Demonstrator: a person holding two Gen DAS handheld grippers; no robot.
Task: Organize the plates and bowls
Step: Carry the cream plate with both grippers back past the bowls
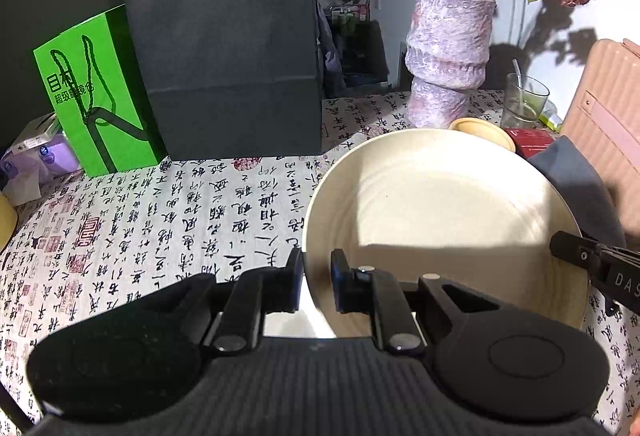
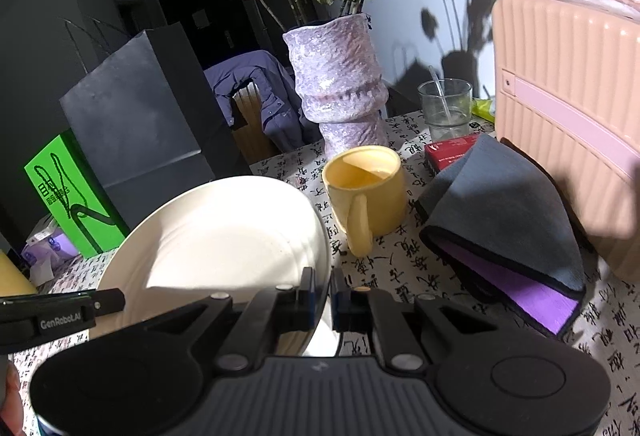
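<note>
**One white plate, held on two sides**

One cream-white plate [image 1: 436, 220], lifted above the tablecloth [image 1: 160, 220] and tilted. Pinched at its near rim by the left gripper [image 1: 316, 284], jaws closed tight on the edge. Pinched on the opposite rim by the right gripper [image 2: 322, 300], jaws also closed on the plate edge. "GenRoboLAI" readable in white on the left gripper's finger in the right wrist view; "DAS" readable on the right gripper's finger at the edge of the left wrist view.

Just past the plate, one yellow mug [image 2: 366, 196], handle facing the camera. Beside the mug, one folded grey cloth [image 2: 504, 212] with a purple inside, lying partly on a red box [image 2: 448, 152]. Behind these, one bumpy purple vase [image 2: 340, 84] with faded pink roses, and one clear glass [image 2: 446, 108] with a straw. At the right, one pink ribbed case [image 2: 568, 108].

Farther left, one big black paper bag [image 1: 224, 48] and one green bag [image 1: 96, 96] with Chinese writing, hard to read. Black Chinese letters and red stamps all over the tablecloth.
</note>
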